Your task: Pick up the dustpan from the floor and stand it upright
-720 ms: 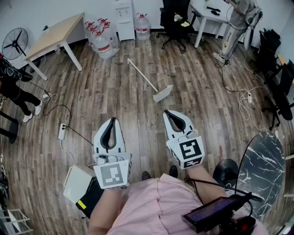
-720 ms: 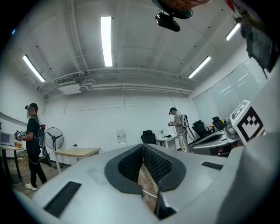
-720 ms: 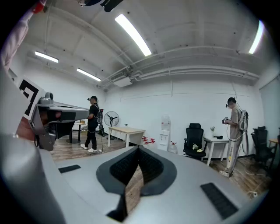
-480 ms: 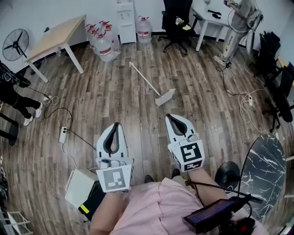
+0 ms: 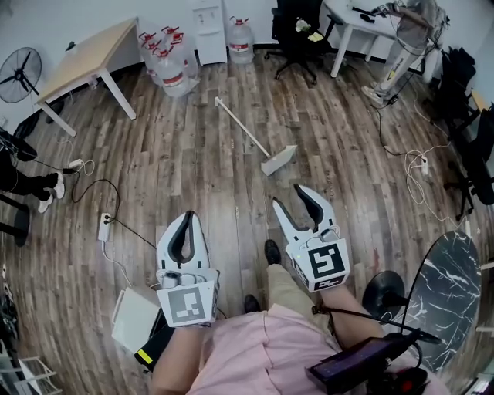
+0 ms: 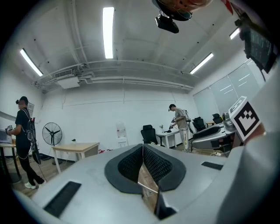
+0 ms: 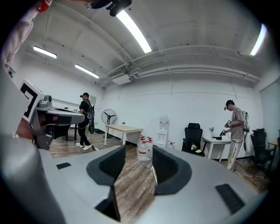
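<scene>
The dustpan (image 5: 279, 160) lies flat on the floor (image 5: 193, 177), just above frame ctr in the head view. Its long axis runs diagonally: pan at the lower-right end, thin handle going up-left toward the jugs (image 5: 166, 62). The handle sits low along the boards, not upright.

Around it: the jugs, w/ red caps, are bunched at top left of ctr, beside a white dispenser (image 5: 207, 29); what's in them can't be told. A wooden table (image 5: 85, 58) is at upper left and a fan (image 5: 19, 75) at the left edge. A black chair (image 5: 297, 31) and a white table (image 5: 351, 19) are at top right, w/ a person (image 5: 407, 32) beside them. There's a power strip (image 5: 104, 225) mid-left, a white box (image 5: 133, 316) lower left and a dark marble top (image 5: 444, 278) lower right.

Btw the dustpan and the grippers there are only floorboards. The right hand-held gripper (image 5: 289, 199) is below the pan, near but apart. In its own view the right hand-held gripper (image 7: 138, 153) has its jaws spread, w/ just floor and jugs seen through the gap. The left hand-held gripper (image 5: 187, 217) is lower, left of ctr. Its own view shows the left hand-held gripper (image 6: 142, 146) clenched, jaws meeting on nothing. A shoe (image 5: 272, 251) shows btw the two.
</scene>
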Motion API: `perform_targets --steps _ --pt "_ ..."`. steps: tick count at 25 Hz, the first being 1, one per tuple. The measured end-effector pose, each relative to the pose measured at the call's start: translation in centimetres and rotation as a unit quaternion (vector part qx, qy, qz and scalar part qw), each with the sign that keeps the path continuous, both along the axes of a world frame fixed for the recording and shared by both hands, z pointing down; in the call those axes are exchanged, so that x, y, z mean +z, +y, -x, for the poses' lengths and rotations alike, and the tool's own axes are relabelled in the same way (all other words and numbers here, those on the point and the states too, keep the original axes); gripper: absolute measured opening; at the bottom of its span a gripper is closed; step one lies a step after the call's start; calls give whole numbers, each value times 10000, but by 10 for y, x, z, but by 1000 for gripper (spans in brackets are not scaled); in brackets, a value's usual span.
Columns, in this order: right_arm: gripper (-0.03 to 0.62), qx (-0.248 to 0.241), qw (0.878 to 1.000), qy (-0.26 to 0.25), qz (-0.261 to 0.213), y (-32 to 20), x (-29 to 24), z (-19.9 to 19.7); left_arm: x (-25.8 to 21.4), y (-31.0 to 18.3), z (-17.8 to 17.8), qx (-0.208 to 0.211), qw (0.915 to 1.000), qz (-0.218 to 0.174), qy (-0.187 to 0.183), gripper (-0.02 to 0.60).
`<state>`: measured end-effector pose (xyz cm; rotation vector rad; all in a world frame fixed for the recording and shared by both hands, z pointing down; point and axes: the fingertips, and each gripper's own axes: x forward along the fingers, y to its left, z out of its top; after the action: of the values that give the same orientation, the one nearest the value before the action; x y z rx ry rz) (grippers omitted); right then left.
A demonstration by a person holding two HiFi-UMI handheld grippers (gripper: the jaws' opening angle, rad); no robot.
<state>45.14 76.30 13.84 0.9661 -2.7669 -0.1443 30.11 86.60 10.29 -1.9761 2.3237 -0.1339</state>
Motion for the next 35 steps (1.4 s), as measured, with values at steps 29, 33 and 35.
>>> perform_targets --steps 29,33,35 --pt "202 -455 9978 250 406 -332 42 134 24 -282 131 -802 9941 721 -127 14" --pt "202 -441 9974 390 418 -366 56 185 40 -323 186 -705 9962 508 82 14" --pt "203 -399 9972 439 446 -385 58 215 45 -345 218 -676 9963 508 173 14"
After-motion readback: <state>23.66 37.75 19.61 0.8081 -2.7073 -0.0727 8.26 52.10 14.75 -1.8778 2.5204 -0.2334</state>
